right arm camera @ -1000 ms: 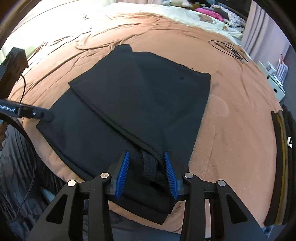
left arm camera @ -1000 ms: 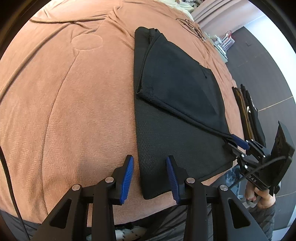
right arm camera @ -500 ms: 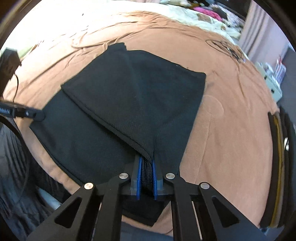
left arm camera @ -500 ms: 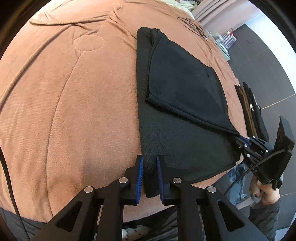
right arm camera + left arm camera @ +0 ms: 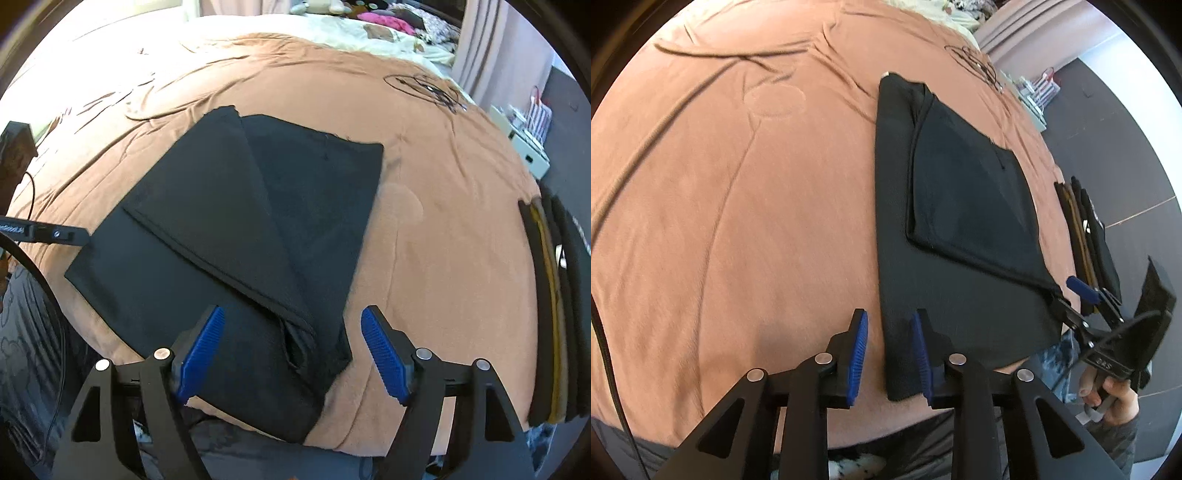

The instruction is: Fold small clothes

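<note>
My right gripper point(image 5: 291, 354) has just been opening, and its blue ribbed pads point(image 5: 384, 356) now stand wide on either side of the near corner of the black knit garment point(image 5: 229, 236) without pressing it. That garment lies partly folded on the brown plush blanket point(image 5: 436, 266). My left gripper's black tip point(image 5: 55, 233) reaches the garment's left edge, and a stack of dark folded clothes point(image 5: 554, 295) sits far right.

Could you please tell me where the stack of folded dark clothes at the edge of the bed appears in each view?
Left wrist view: the stack of folded clothes lies at the right edge, beyond the right tongs.
Right wrist view: the stack runs down the far right edge.
Shared landmark: the black garment spread on the brown blanket.
</note>
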Demonstrator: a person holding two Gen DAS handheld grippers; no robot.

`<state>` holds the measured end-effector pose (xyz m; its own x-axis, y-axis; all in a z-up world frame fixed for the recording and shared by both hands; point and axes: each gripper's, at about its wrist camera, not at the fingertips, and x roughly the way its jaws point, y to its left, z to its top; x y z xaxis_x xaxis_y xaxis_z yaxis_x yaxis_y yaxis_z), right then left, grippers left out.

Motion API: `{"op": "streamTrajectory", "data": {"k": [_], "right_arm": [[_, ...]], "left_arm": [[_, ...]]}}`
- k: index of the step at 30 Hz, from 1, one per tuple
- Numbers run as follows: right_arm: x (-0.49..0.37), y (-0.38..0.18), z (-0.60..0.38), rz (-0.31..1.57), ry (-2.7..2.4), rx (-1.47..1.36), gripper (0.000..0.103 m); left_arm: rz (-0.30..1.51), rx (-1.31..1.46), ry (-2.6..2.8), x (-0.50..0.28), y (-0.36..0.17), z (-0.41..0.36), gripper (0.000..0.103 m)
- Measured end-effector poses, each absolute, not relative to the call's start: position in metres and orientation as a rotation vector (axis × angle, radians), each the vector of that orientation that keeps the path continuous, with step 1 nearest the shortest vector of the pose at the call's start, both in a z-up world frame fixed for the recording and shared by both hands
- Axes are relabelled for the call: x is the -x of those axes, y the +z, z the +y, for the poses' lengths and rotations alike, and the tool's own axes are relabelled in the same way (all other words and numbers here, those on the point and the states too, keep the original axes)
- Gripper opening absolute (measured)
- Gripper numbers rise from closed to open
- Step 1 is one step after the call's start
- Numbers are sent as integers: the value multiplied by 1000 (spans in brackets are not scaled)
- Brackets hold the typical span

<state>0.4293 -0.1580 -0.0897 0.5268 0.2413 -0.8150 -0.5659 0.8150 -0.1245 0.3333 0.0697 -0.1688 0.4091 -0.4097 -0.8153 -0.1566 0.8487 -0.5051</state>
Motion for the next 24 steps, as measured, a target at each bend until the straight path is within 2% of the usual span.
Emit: {"op": "streamTrajectory", "data": {"k": [11,24], "right_arm": [[-432,-114,-96,899,561,568,75],[-491,-125,-75,958,522,547,75]], "left_arm": [[1164,501,-188,-357,-176,64,27],[1161,487,-194,-384,-173,67,27]]}}
